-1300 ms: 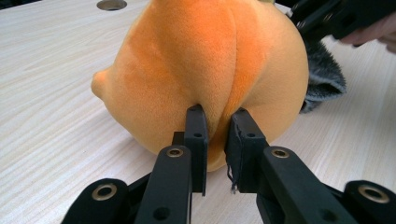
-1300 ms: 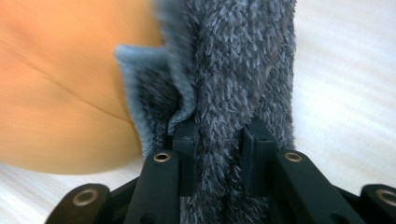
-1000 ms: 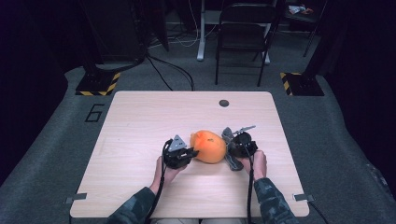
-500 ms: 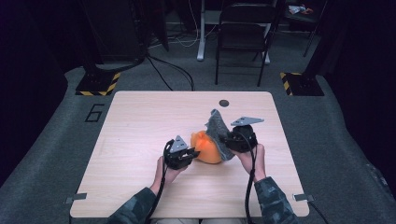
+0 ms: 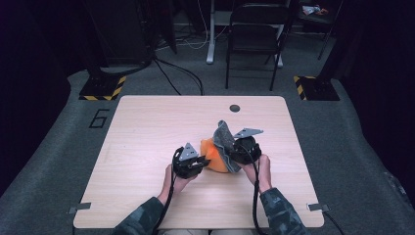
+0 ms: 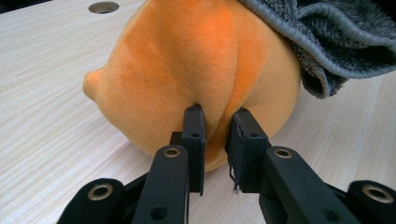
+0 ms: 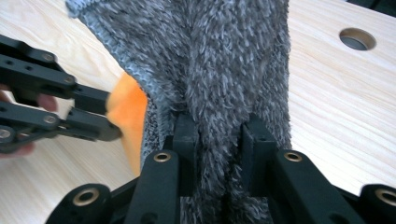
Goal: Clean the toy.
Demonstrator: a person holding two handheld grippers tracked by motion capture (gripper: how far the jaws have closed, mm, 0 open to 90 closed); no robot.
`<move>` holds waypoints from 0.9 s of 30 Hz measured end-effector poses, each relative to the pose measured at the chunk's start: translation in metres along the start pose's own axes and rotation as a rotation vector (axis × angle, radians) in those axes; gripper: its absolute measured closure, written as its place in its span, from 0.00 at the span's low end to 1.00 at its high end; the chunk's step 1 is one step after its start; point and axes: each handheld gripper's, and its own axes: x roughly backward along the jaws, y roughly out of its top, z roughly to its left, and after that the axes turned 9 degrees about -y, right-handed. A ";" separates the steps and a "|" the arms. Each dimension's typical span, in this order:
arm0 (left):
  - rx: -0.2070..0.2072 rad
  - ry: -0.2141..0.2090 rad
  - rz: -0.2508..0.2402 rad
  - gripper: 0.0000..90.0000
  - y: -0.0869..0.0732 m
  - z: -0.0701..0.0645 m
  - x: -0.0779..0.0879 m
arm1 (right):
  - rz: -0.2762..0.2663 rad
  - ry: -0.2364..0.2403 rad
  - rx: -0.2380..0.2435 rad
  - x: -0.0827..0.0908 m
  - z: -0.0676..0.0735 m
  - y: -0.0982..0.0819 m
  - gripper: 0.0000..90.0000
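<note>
An orange plush ball lies on the wooden table. My left gripper is shut on a pinched fold of its orange plush. A grey fuzzy fabric cover is peeled up off the ball's right side and stands upright. My right gripper is shut on that grey fabric, a thick fold caught between its pads. In the right gripper view the left gripper's jaws reach in from the left onto the orange plush.
A round cable hole sits near the table's far edge. Beyond the table stand a black chair and floor bases with yellow-black stripes. Cables trail from both grippers toward the near table edge.
My right gripper has risen and pulled the grey cover up off the orange ball, which is now more exposed. The left gripper has stayed in place on the plush.
</note>
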 end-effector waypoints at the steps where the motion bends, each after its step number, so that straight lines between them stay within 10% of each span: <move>1: 0.004 -0.003 0.001 0.86 0.000 0.000 0.000 | 0.009 -0.014 0.003 0.000 0.000 0.000 0.79; 27: 0.017 -0.001 0.003 0.86 -0.002 0.003 0.000 | 0.250 -0.101 -0.084 -0.050 -0.040 -0.045 0.80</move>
